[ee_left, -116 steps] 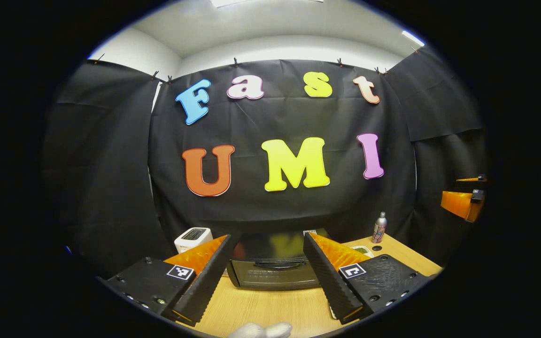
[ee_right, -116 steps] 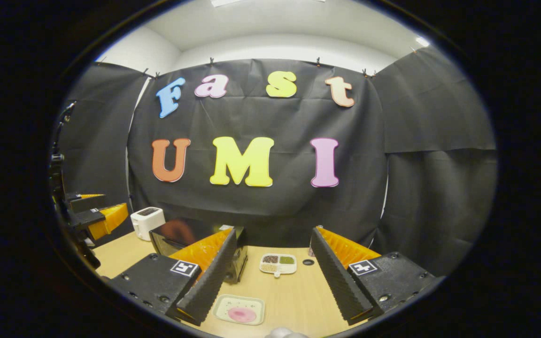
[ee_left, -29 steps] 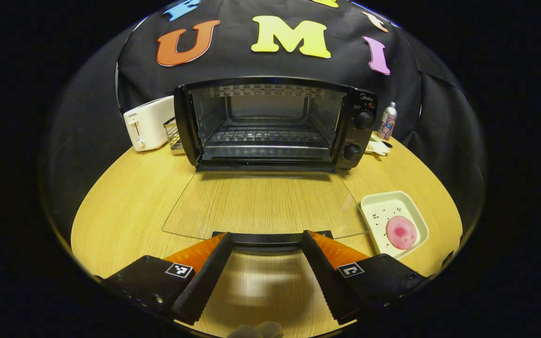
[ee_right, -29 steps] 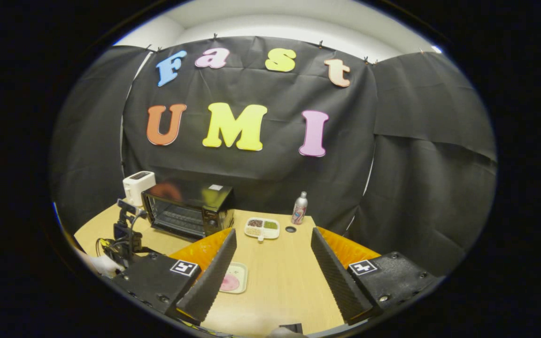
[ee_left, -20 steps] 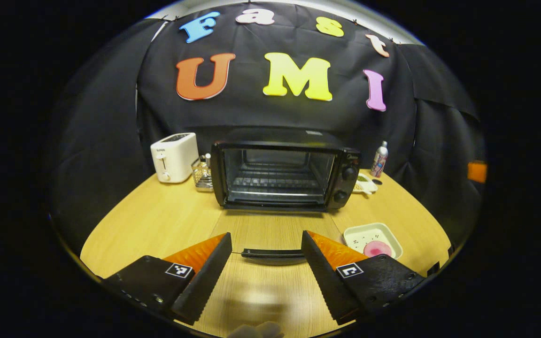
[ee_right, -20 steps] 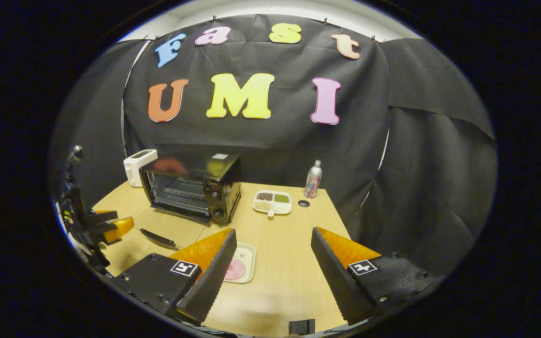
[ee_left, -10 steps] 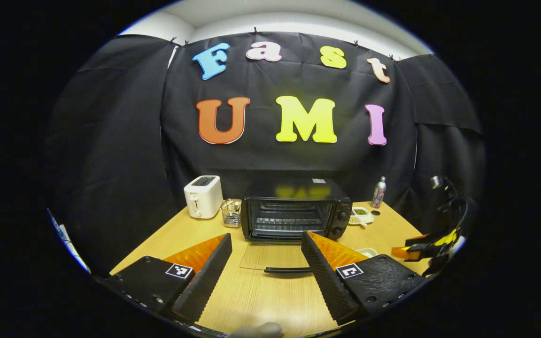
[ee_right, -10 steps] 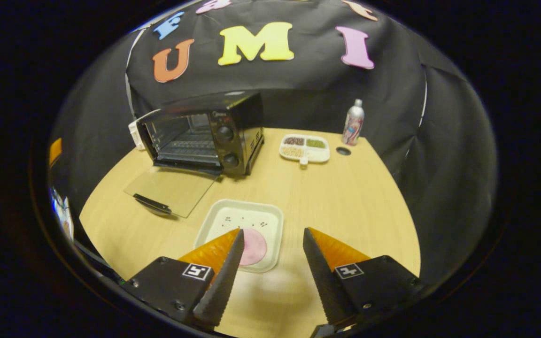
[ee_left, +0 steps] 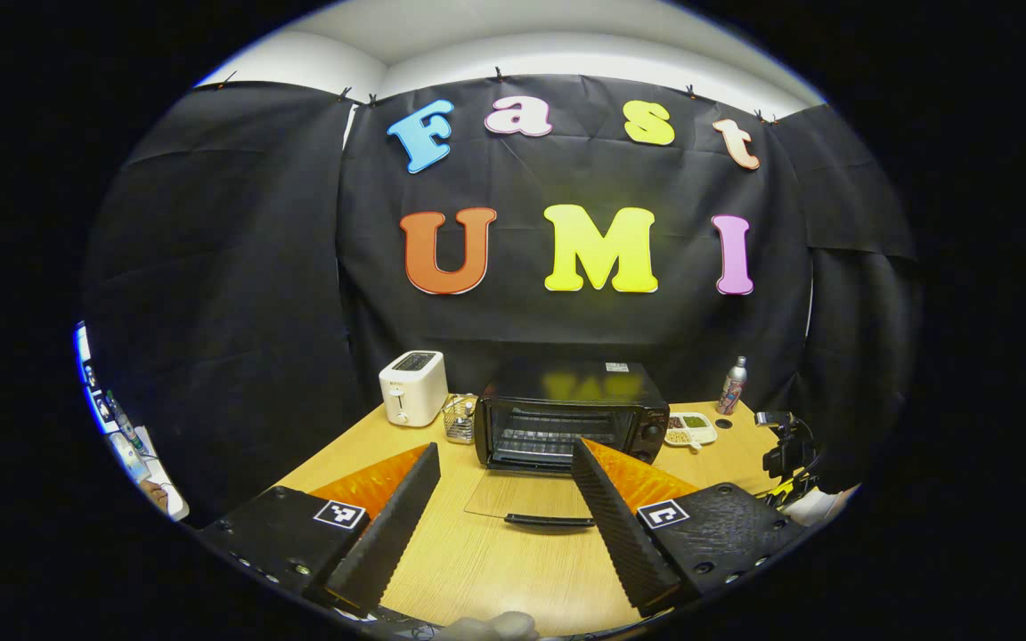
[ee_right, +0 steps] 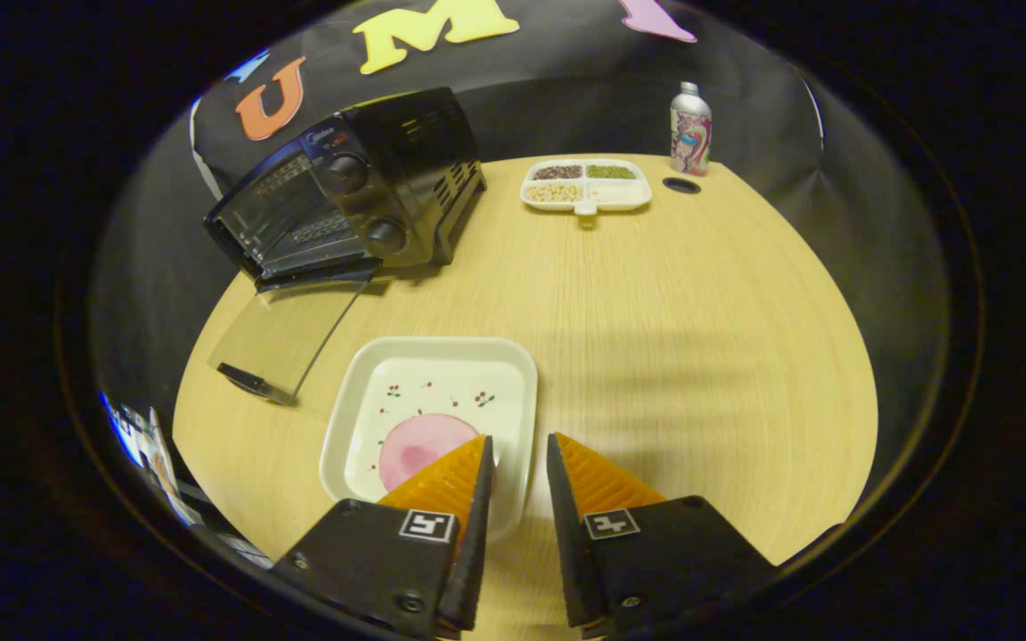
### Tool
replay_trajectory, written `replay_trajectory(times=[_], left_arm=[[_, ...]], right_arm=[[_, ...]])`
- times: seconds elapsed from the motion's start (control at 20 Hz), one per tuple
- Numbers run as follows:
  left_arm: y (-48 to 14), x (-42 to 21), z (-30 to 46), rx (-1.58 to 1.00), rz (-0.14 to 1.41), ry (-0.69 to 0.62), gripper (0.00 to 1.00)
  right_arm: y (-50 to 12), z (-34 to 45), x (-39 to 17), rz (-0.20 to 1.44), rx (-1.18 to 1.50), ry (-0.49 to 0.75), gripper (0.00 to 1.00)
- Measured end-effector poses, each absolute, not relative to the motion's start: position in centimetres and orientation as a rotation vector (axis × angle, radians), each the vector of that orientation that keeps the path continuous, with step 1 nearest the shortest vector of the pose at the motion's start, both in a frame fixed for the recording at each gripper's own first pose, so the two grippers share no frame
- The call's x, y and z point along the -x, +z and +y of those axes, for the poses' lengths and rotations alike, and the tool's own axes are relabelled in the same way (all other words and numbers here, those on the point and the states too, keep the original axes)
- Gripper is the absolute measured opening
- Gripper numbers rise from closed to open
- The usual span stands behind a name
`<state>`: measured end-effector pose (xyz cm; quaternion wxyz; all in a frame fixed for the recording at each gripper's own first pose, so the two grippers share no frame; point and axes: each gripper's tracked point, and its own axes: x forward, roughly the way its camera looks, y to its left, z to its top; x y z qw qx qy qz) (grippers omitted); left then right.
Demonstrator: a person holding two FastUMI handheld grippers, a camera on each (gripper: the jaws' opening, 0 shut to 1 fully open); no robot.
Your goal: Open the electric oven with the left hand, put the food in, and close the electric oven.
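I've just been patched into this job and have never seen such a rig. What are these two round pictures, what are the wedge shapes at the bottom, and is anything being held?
There is no robot arm: a person holds a two-finger gripper in each hand, and a fisheye camera rides on each, looking along its fingers. Those wedges are the fingers.

In the left gripper view, the left gripper is open and holds nothing. Ahead on the wooden table stands the electric oven, its glass door folded down flat. A white toaster stands to one side of it; a divided snack dish and a bottle stand to the other.

In the right gripper view, the right gripper is low over the near rim of the white tray that carries the pink food. Its fingers have a narrow gap between them and straddle the rim, but I cannot tell whether they grip it.
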<state>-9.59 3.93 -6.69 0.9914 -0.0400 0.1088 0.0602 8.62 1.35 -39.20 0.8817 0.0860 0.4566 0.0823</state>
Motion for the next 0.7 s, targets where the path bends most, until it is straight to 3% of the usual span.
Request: replay_trajectory(times=[0.1, 0.2, 0.35, 0.7], left_arm=[[-6.4, 9.5, 3.5, 0.073, 0.223, 0.146, 0.95], [-6.4, 9.5, 2.9, 0.071, 0.23, 0.169, 0.95], [-6.4, 9.9, 2.1, 0.081, 0.239, 0.203, 0.95], [-7.1, 11.6, 0.5, 0.091, 0.232, 0.244, 0.95]], right_arm=[[-39.7, 1.4, -8.5, 0.989, -0.178, 0.194, 0.22], [-40.0, 1.1, -8.6, 1.021, -0.142, 0.202, 0.14], [-39.9, 0.9, -8.8, 1.115, -0.085, 0.213, 0.15], [-40.0, 1.1, -9.6, 1.238, -0.083, 0.26, 0.03]])
